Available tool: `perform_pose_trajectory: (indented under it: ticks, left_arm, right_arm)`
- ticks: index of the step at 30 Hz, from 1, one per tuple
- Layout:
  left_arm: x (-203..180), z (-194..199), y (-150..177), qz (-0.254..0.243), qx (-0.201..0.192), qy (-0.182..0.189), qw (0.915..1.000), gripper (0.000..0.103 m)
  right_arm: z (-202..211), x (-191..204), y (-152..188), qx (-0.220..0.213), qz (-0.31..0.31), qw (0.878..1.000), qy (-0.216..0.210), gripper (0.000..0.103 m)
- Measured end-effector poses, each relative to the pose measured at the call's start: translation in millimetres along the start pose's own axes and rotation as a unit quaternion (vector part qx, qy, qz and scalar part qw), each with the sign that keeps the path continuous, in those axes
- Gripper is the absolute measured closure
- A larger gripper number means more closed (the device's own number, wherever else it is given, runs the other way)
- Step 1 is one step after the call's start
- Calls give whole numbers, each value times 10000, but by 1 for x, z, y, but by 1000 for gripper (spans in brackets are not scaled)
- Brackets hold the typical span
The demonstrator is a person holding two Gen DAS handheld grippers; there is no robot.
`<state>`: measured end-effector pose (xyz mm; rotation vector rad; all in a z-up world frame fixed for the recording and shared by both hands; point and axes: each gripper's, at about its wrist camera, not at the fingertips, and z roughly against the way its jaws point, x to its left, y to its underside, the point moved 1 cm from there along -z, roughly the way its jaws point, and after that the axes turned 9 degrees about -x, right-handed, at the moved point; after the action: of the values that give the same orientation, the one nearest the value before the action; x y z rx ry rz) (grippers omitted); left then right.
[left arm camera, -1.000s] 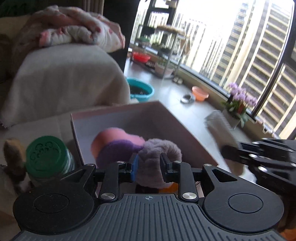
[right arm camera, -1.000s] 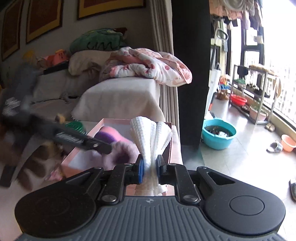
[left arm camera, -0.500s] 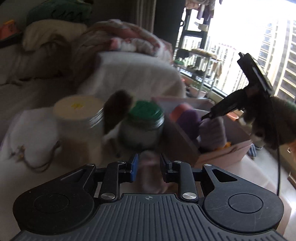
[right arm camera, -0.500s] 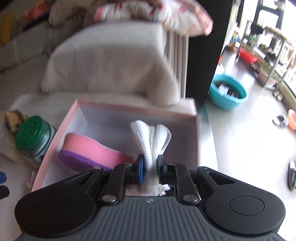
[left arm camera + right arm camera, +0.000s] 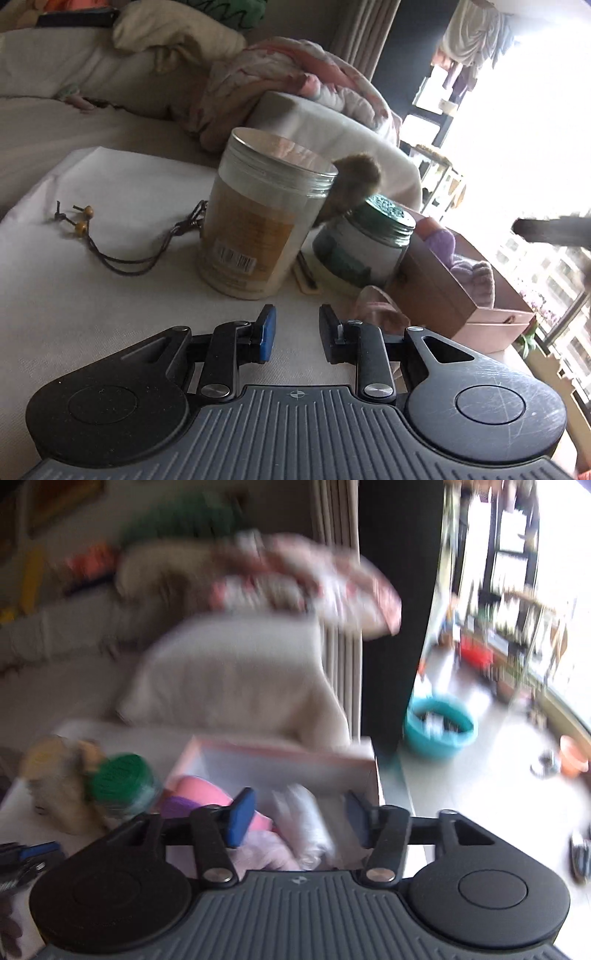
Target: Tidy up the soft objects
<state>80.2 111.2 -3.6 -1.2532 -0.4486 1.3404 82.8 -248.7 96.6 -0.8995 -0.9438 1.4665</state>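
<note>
So left view: left hand-held gripper [image 5: 293,334] sits empty, slightly parted, just short of the crumpled pink cloth [image 5: 376,302] on the bench [image 5: 110,258]; grabbing it looks next. Right view: right hand-held gripper [image 5: 299,821] is opening, dropping the white waffle cloth [image 5: 303,823] between its jaws into the pink cardboard box [image 5: 288,757].

Both wrist cams close, sharing pink box [image 5: 491,315] [image 5: 280,755].

A lived-in home: covered sofa [image 5: 110,122], crumpled floral blanket [image 5: 295,88], high-rise window [image 5: 546,147].
</note>
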Motion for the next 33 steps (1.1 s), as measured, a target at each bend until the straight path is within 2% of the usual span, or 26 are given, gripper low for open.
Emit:
perform_pose_trajectory:
  ticks: [2,5,9,11,13,15,17,18,20,22,25,27,30,33]
  left_arm:
    - [0,0,1,-12,36,-60,10000,75]
    - [2,-6,0,98,167,-240,9995,76]
    - [2,-2,4,214,79,-290,9993,77]
    - [2,-1,5,172,47,-387,9991,77]
    - [9,-1,4,410,33,-336,9986,77]
    - [12,-4,3,551,39,-288,9981,78]
    - [9,-7,0,458,88,-299,9985,78]
    - [8,-9,-1,356,120,-286,9989,78]
    - [7,-9,0,263,142,-254,9992,78]
    - [8,-8,1,341,125,-233,9991,78]
    - [6,-8,1,231,137,-281,9992,78]
    - [7,-8,1,217,139,-290,9992,78]
    - [1,-11,-1,-3,197,-303,9993,78]
    - [-5,-11,1,-271,274,-200,9991,77]
  right_arm:
    - [28,16,24,-176,-43,9994,-296,38]
    - [40,41,62,-2,-140,9965,-826,38]
    - [25,79,108,-45,189,9959,-880,38]
    - [17,95,118,-48,323,9943,-1017,38]
    - [12,101,121,40,313,9936,-1088,38]
    - [6,98,120,146,161,9939,-1081,38]
    - [5,92,120,160,-99,9936,-1117,38]
    - [9,87,119,77,-179,9930,-1163,38]
    - [26,87,123,-352,-210,9909,-1280,38]
    - [40,98,125,-680,158,9876,-1404,38]
    - [46,106,129,-791,494,9874,-1280,37]
    - [39,99,128,-587,257,9907,-1200,37]
    - [26,85,123,6,-216,9980,-597,37]
    - [27,78,127,170,-532,9978,-360,37]
